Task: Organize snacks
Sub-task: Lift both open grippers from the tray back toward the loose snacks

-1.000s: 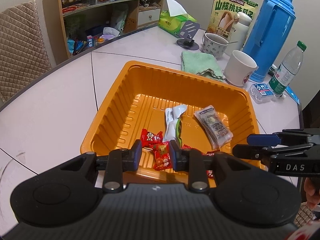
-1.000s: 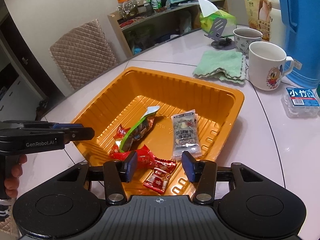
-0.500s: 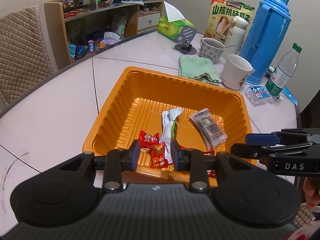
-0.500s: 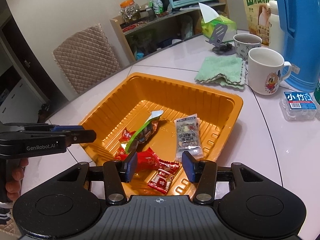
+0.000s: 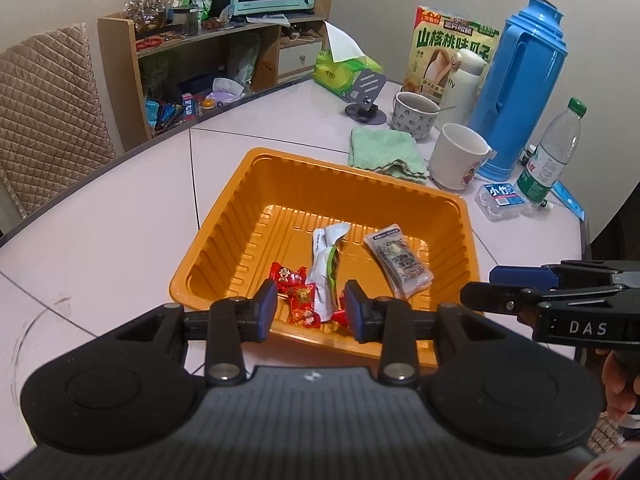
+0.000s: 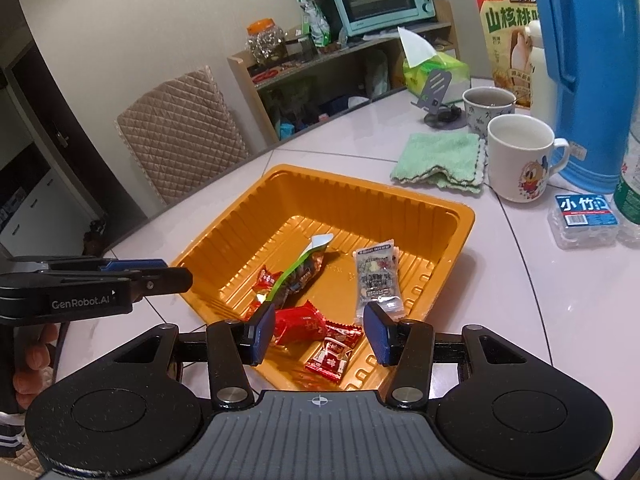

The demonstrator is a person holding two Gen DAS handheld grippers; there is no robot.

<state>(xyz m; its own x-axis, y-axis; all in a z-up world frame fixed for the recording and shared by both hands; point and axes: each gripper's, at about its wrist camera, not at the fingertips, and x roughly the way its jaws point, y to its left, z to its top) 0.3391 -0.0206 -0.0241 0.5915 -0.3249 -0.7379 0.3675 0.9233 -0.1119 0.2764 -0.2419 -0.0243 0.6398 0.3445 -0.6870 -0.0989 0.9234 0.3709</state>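
Note:
An orange plastic tray (image 5: pixel 280 184) (image 6: pixel 360 188) sits on the white table. In it lie several red candy packets (image 5: pixel 298 298) (image 6: pixel 332 354), a white-and-green snack bag (image 5: pixel 326 256) (image 6: pixel 302 266) and a clear packet of dark snacks (image 5: pixel 400 258) (image 6: pixel 376 272). My left gripper (image 5: pixel 310 312) is open and empty, held above the tray's near rim. My right gripper (image 6: pixel 318 330) is open and empty, above the tray's near corner. Each gripper shows at the edge of the other's view.
Beyond the tray are a green cloth (image 5: pixel 384 152), a white mug (image 5: pixel 456 158), a patterned cup (image 5: pixel 414 114), a blue thermos (image 5: pixel 516 88), a water bottle (image 5: pixel 550 156), a small clear box (image 5: pixel 500 200), a snack box (image 5: pixel 452 52), tissues (image 5: pixel 340 72). A quilted chair (image 6: pixel 180 132) and shelf stand behind.
Both grippers have pulled back and up from the tray, so it looks smaller and farther. The snacks in the tray have not moved. Both grippers stay open.

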